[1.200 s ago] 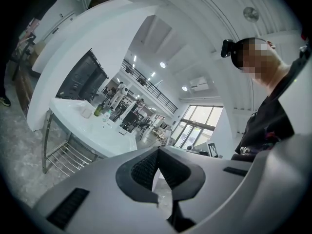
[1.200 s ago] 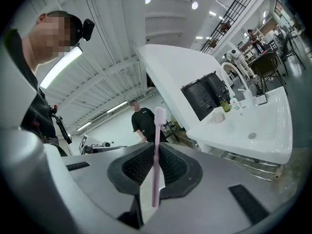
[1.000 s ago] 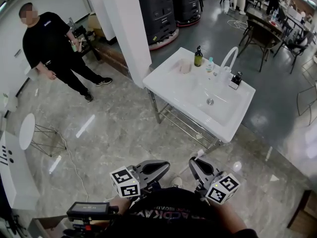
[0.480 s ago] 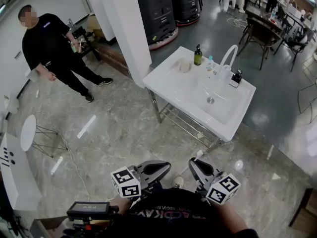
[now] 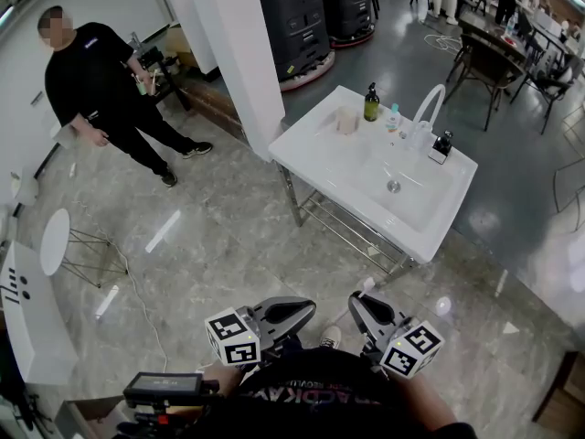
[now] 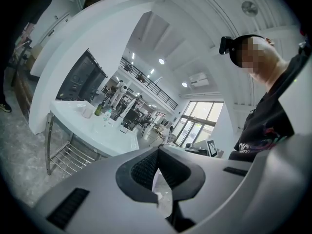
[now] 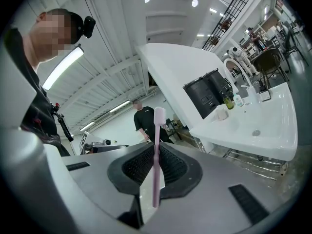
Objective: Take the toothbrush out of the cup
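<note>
A pink toothbrush (image 7: 158, 126) stands upright between the jaws of my right gripper (image 7: 156, 147), which is shut on its handle with the bristle head above the tips. In the head view its pale head (image 5: 367, 284) pokes out of the right gripper (image 5: 358, 302), low in the frame and close to my body. Beside it my left gripper (image 5: 306, 307) is shut with nothing in it, and its tips meet in the left gripper view (image 6: 157, 150). The pale cup (image 5: 345, 120) stands far off on the white sink unit (image 5: 322, 158), also in the right gripper view (image 7: 222, 113).
On the sink unit's back edge are a green bottle (image 5: 371, 103), a white arched faucet (image 5: 427, 108) and a small dark object (image 5: 441, 144). A person in black (image 5: 87, 80) stands at the left near a white pillar (image 5: 242, 44). Marble floor lies between me and the sink unit.
Both grippers stay where they were, the toothbrush still held in the right one. Only the head view has drifted slightly.
</note>
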Available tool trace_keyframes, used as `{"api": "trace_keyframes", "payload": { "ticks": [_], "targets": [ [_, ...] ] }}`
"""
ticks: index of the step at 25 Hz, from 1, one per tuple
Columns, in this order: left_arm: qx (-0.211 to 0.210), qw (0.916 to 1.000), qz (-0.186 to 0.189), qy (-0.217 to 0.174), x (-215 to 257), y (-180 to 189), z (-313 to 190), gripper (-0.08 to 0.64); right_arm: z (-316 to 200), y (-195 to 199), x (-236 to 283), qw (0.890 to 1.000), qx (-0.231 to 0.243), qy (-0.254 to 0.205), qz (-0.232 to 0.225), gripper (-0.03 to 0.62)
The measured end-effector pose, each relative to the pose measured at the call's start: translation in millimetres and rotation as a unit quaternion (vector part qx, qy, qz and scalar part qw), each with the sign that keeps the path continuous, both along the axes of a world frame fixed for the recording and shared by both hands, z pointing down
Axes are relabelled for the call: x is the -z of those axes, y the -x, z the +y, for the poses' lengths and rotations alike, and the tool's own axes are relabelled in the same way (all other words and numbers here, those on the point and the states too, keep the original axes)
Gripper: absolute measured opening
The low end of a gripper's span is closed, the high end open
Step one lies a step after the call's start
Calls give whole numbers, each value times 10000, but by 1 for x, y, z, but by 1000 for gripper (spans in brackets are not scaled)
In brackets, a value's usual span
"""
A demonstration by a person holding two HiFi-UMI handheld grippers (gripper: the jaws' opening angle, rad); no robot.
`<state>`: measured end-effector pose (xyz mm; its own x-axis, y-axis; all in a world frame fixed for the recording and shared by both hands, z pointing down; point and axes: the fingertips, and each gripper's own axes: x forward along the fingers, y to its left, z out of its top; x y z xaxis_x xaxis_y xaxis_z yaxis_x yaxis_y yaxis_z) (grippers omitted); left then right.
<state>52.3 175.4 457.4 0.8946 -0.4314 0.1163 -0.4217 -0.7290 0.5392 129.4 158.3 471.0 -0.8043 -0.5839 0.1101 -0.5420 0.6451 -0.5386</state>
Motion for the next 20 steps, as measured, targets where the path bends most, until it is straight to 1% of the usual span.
{"api": "trace_keyframes", "payload": {
  "ticks": [13,20],
  "targets": [
    [49,10000,-4,67,-3,10,-4,8,-5,11,-3,10000,51,56,15,41],
    [119,9998,75,114,0,15,-4,8,-4,17,0,10000,66,38,25,41]
  ]
}}
